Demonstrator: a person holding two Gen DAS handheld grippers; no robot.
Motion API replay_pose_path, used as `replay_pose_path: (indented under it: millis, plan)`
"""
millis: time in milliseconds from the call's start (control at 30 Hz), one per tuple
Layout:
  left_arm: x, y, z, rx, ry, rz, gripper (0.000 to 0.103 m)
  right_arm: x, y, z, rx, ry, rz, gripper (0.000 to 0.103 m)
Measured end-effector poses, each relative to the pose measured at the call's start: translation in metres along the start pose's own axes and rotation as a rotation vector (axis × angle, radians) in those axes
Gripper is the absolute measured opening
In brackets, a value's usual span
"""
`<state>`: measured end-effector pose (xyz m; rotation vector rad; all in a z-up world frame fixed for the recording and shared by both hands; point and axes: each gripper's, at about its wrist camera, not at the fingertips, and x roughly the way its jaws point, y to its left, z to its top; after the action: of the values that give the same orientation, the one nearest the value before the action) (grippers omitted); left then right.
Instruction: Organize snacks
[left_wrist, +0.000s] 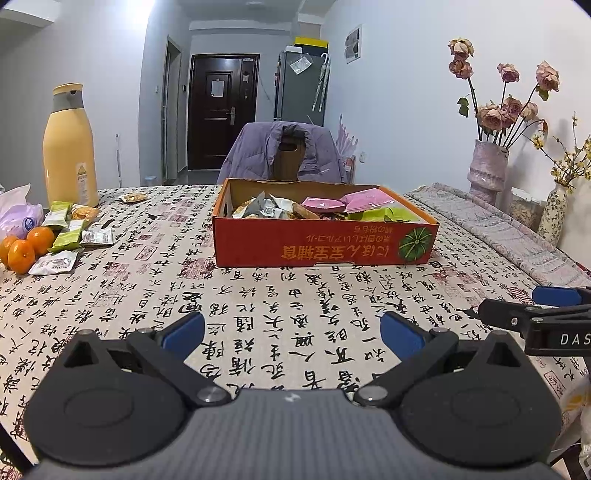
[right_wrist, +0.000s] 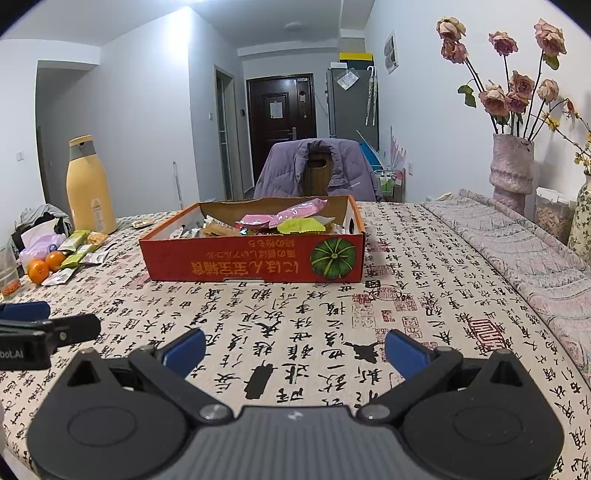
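Left gripper (left_wrist: 291, 330): jaws spread wide, nothing between them, low over the tablecloth at the near side of the table.
Right gripper (right_wrist: 294, 349): likewise wide and empty, just to the right of its partner, both pointing at the box.
Tablecloth (left_wrist: 258, 291): bare calligraphy print lies between the grippers and the box, so the straight run forward is clear.
Red box (left_wrist: 325, 243): open-topped cardboard, in the middle of the table, already part full of pink, green and silver packets.
Loose snack packets (left_wrist: 74, 232): a small scatter at the far left of the table, well apart from the box; these look like what is still to be gathered.
Handling: I'd judge the packets light, soft and crinkly, with slick foil that may slide. Pinch the flat sealed edge rather than the puffed middle, and gently, as the contents may crumble.
Oranges (left_wrist: 26, 247): touching the packets' near side; they could roll if nudged.
Yellow flask (left_wrist: 68, 147): stands tall just behind the packets, easy to knock on a high reach.
Right side: vase of dried roses (right_wrist: 511, 166) near the wall, well away from the work.
Table edge: close to the packets on the left, so sweep inward.
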<state>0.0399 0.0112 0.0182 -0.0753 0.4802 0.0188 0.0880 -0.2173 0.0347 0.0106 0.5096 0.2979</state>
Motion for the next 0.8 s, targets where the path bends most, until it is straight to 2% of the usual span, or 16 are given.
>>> replay_pose_path:
  millis: [800]
  plan:
    - [-0.0031,-0.0015,-0.0006,0.004,-0.008,-0.009,0.103,-0.002,0.0013,0.002,-0.007,-0.001,0.004,0.103]
